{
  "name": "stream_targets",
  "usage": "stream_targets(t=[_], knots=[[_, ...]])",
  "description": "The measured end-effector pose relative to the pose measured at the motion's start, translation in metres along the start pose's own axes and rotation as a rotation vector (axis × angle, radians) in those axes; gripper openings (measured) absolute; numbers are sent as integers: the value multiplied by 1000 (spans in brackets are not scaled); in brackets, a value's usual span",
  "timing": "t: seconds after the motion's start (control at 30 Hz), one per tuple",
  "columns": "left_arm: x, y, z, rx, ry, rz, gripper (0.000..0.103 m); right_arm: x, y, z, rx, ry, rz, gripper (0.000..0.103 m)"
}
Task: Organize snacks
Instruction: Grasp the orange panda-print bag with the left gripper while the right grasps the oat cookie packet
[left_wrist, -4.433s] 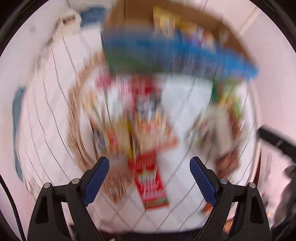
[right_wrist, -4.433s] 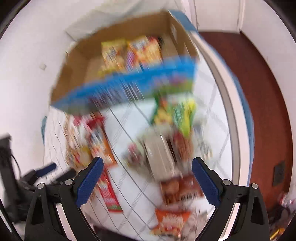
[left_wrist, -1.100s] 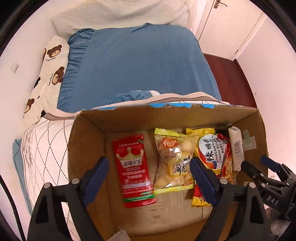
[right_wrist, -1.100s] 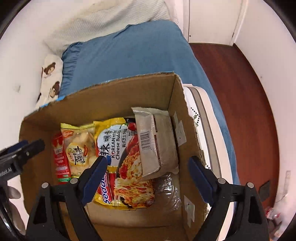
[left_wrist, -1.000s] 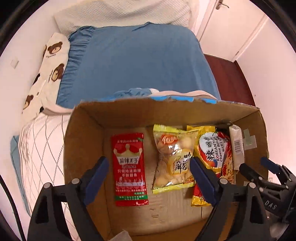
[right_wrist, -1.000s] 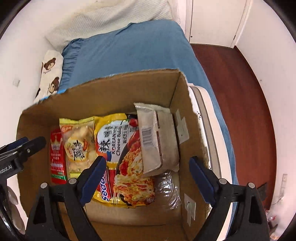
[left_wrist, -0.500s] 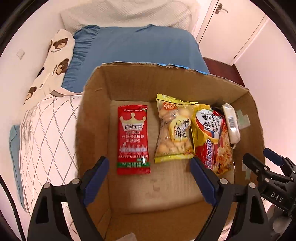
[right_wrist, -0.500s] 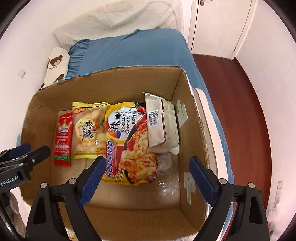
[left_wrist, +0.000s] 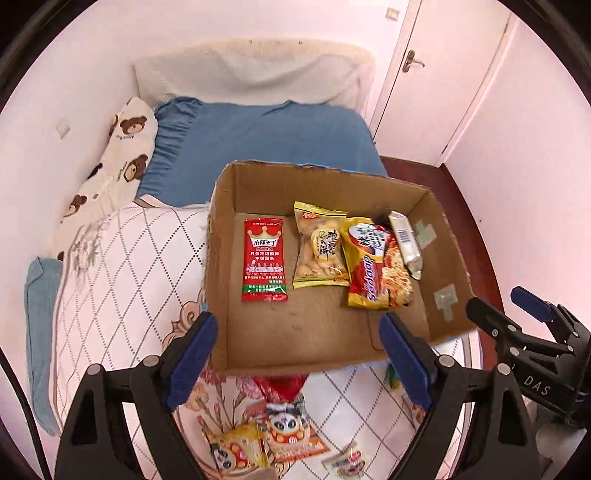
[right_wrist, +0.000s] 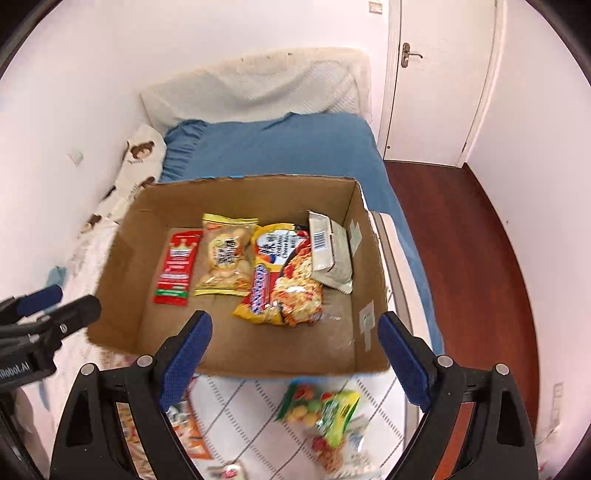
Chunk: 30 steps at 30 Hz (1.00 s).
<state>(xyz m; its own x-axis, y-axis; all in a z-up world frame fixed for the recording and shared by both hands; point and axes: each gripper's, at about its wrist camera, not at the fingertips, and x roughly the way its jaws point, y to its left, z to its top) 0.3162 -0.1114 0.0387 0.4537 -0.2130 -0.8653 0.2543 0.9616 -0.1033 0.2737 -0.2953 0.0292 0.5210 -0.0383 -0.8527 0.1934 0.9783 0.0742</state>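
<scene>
An open cardboard box (left_wrist: 258, 184) (right_wrist: 236, 194) lies on the bed. In it, in a row, lie a red sachet (left_wrist: 264, 259) (right_wrist: 176, 267), a yellow biscuit bag (left_wrist: 320, 246) (right_wrist: 224, 257), a yellow-red noodle pack (left_wrist: 376, 269) (right_wrist: 284, 277) and a grey-white packet (left_wrist: 405, 240) (right_wrist: 330, 253). My left gripper (left_wrist: 298, 365) is open and empty above the box's near wall. My right gripper (right_wrist: 293, 363) is open and empty, also at the near wall. Loose snacks lie in front of the box: panda packs (left_wrist: 284, 428) and a green candy bag (right_wrist: 325, 408).
The box rests on a quilt with a diamond pattern (left_wrist: 122, 273). Behind it are a blue sheet (left_wrist: 258, 136), a bear pillow (left_wrist: 118, 155) and a white headboard. A door (right_wrist: 436, 74) and red-brown floor (right_wrist: 465, 236) lie to the right.
Both grippers have pulled back and up from over the box. The box looks smaller and its near wall and loose snacks in front have come into view. Both stay open and empty.
</scene>
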Motion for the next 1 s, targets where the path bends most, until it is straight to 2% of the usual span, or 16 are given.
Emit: stream_targets(t=[0.23,0.4,0.47,0.57,0.77,0.83,0.9,0.93,1.0], knots=[[-37,-5,-23,2,-40,-15,89,-43,0,-28,34,-36,47,93],[-39,-5,-43,-19,-19,-26,89,-53,-6,-53,59,-6,77,93],[-31,-4,-55,-32,11,-28,89,-46,-14,-65,80,26,81,93],[-3,-1,-84,-57,114,-45,89,-21,-30,-86,94,99,54,93],[79,7,-159,-180,403,-95,89,49,-66,-122,121,282,11,93],[96,13,-177,-246,457,-119,89,67,-78,-134,151,326,29,93],[108,20,-185,-314,484,-129,89,81,-86,-141,165,354,27,93],[113,24,-186,-343,475,-132,89,88,-90,-146,165,367,28,93],[120,30,-180,-352,442,-89,89,98,-95,-151,164,384,26,93]])
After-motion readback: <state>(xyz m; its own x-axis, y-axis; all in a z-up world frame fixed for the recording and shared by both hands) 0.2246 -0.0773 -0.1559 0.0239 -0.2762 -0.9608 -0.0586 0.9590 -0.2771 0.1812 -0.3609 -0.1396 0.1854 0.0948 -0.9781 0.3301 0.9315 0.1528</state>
